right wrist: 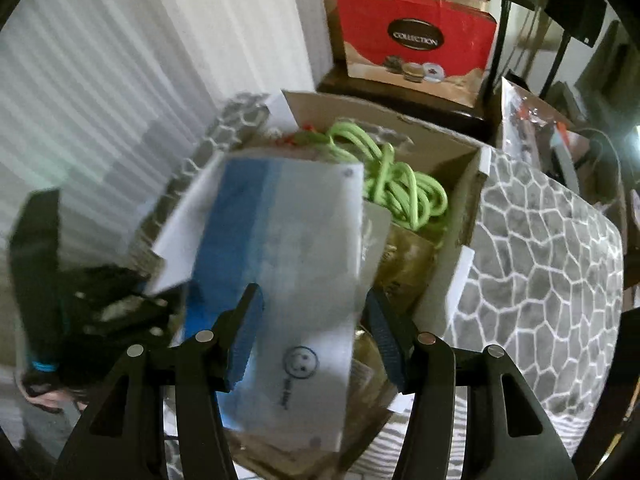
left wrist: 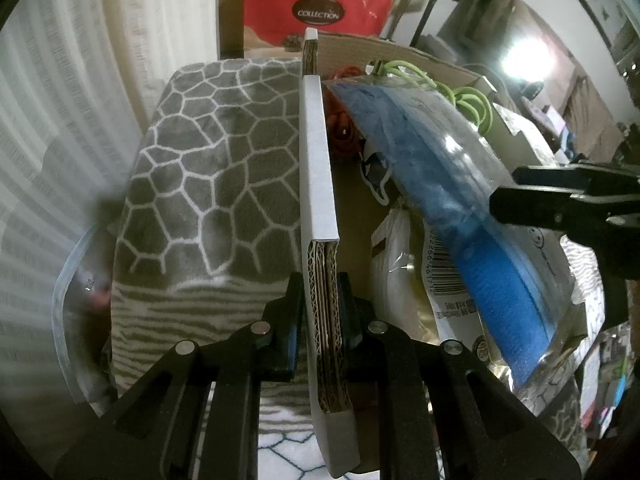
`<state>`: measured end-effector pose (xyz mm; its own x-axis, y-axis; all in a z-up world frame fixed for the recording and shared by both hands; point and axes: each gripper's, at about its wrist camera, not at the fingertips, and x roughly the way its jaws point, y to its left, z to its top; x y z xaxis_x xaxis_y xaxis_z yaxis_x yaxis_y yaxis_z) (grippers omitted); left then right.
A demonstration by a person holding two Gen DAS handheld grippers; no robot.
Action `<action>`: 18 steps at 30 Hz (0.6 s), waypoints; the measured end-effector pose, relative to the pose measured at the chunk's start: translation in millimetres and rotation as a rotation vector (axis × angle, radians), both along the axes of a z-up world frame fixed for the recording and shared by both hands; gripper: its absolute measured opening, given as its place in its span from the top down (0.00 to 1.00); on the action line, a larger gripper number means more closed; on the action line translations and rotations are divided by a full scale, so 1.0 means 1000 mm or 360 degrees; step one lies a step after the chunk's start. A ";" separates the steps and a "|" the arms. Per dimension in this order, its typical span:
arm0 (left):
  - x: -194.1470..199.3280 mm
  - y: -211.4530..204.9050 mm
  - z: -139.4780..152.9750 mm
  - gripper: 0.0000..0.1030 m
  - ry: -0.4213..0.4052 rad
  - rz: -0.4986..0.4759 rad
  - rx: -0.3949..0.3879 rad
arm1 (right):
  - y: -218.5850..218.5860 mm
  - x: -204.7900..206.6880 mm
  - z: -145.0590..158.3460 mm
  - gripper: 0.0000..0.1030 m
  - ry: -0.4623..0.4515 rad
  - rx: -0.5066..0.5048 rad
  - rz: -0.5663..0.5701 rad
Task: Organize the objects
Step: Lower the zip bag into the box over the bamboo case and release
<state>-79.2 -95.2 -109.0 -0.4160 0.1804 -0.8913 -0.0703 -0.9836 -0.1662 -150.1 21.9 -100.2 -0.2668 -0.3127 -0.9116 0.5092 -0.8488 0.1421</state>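
My left gripper [left wrist: 320,300] is shut on the left wall of a cardboard box [left wrist: 318,152], gripping its white-faced flap edge. A clear plastic bag holding a blue cloth [left wrist: 452,200] leans inside the box. In the right wrist view the same bag [right wrist: 288,280] lies between the spread fingers of my right gripper [right wrist: 314,340], which is open around it. The right gripper also shows at the right edge of the left wrist view [left wrist: 568,204]. A green coiled cord [right wrist: 396,184] and red items [left wrist: 342,132] lie deeper in the box [right wrist: 472,184].
A grey blanket with a white cell pattern [left wrist: 208,176] lies under and around the box, and shows in the right wrist view [right wrist: 540,272]. A red "Collection" gift bag [right wrist: 416,36] stands behind. White curtains [right wrist: 120,80] hang at the left. Clutter fills the right side.
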 end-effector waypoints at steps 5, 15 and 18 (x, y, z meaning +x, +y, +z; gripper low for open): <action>0.000 0.000 0.000 0.87 0.0000 0.0001 0.0001 | 0.011 -0.006 -0.009 0.55 -0.0083 -0.0057 -0.0049; 0.001 0.001 -0.001 0.86 -0.0003 0.0004 0.0010 | 0.047 0.007 -0.007 0.86 -0.0200 -0.0209 -0.0239; 0.001 0.001 0.000 0.86 -0.0004 0.0007 0.0012 | 0.050 0.016 -0.004 0.86 -0.0202 -0.0214 -0.0223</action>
<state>-78.2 -94.4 -109.5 -0.4143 0.1852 -0.8911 -0.0657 -0.9826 -0.1737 -133.6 72.1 -104.4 -0.2023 -0.4017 -0.8931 0.3583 -0.8791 0.3142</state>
